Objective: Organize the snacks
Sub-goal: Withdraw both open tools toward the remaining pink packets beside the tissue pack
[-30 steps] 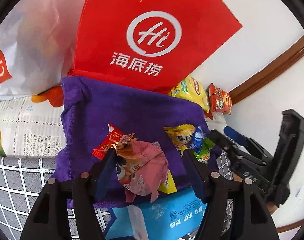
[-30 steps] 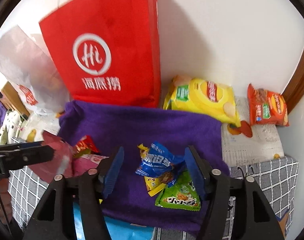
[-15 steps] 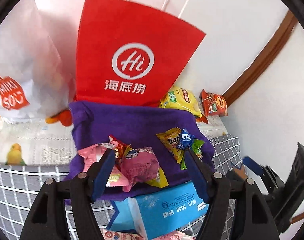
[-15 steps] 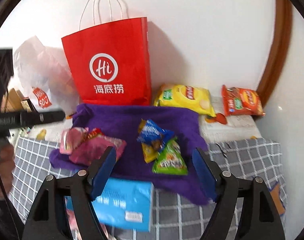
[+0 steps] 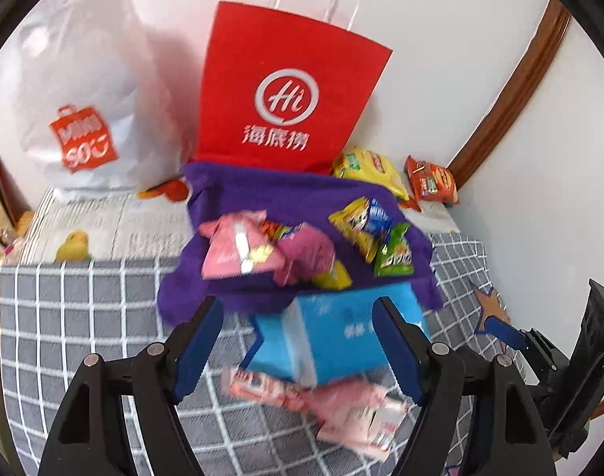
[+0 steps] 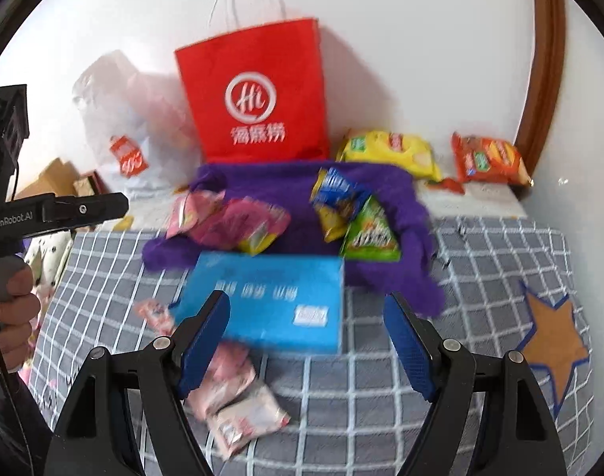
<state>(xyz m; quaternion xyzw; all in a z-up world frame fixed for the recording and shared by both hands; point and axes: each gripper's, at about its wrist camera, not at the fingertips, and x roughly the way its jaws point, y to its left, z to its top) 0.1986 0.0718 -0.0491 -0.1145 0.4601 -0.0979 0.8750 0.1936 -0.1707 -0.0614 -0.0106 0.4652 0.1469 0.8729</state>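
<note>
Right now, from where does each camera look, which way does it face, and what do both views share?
Left wrist: on the left gripper, looking down at the blue cardboard box between its opening jaws; the right gripper's black frame is at the right edge.
Right wrist: on the right gripper, open, same direction; a hand holds the left gripper.
Shared: red paper bag, purple cloth.

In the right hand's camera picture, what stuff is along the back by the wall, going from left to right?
white plastic bag → red paper bag → yellow chip bag → orange chip bag
</note>
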